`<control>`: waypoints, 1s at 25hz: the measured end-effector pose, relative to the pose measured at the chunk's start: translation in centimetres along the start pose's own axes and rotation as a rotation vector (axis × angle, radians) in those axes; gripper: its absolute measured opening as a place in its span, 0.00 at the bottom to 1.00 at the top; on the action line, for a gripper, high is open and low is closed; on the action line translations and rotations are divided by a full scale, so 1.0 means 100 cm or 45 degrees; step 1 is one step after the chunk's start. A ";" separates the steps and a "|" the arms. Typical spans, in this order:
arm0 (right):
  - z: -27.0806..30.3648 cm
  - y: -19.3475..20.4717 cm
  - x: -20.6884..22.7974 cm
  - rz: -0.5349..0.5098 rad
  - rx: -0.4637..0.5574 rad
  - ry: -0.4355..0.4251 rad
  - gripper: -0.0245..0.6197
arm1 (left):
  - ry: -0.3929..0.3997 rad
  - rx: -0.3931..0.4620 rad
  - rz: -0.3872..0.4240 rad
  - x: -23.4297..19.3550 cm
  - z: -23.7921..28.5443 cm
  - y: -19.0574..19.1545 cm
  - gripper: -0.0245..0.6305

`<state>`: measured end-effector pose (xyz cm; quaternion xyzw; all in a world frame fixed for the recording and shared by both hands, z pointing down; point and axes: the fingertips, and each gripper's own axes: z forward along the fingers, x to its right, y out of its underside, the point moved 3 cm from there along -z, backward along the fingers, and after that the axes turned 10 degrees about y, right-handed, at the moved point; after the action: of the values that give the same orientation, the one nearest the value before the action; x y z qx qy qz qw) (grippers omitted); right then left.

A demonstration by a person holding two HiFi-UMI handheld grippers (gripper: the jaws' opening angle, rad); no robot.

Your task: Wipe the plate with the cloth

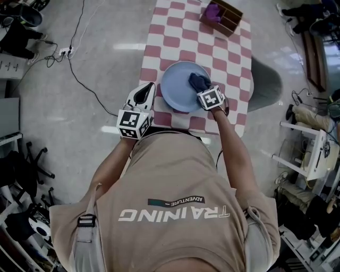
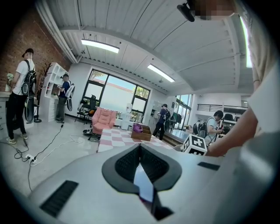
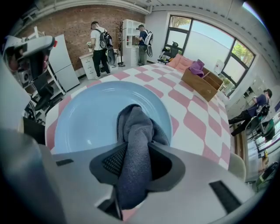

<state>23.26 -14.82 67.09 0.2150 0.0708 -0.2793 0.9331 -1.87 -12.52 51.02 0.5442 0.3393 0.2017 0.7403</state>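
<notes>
While the right gripper (image 1: 204,90) points steeply down over the table (image 1: 228,58), its jaws are clamped on a dark blue-grey cloth (image 3: 135,144), part-way closed with the fabric bunched thick between the pads. The loose end of that cloth trails forward onto the pale blue plate (image 1: 178,90), touching its surface on the side nearest this gripper. The plate sits flat on the pink-and-white checks, close to the table's near edge. Over on the other side, the left gripper (image 1: 151,90) comes in almost level at the plate's left rim, and its jaws are pinched nearly together on a thin pale blue sliver, the edge of the plate. At the far end stands a wooden box (image 1: 223,16), well apart.
</notes>
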 end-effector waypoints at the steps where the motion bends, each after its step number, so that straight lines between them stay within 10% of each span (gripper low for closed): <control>1: -0.003 0.002 -0.005 0.002 0.030 -0.017 0.25 | 0.004 0.001 0.002 0.003 0.001 0.001 0.06; 11: -0.041 0.010 -0.050 0.084 0.245 -0.159 0.25 | -0.018 -0.011 -0.001 0.013 0.000 0.009 0.06; 25: -0.058 -0.048 -0.156 -0.445 0.477 -0.534 0.25 | -0.130 -0.002 -0.058 0.005 -0.019 0.023 0.06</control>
<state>7.53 -8.17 64.07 0.3053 -0.1397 -0.4817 0.8095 -2.72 -10.19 52.68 0.5454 0.3133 0.1570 0.7614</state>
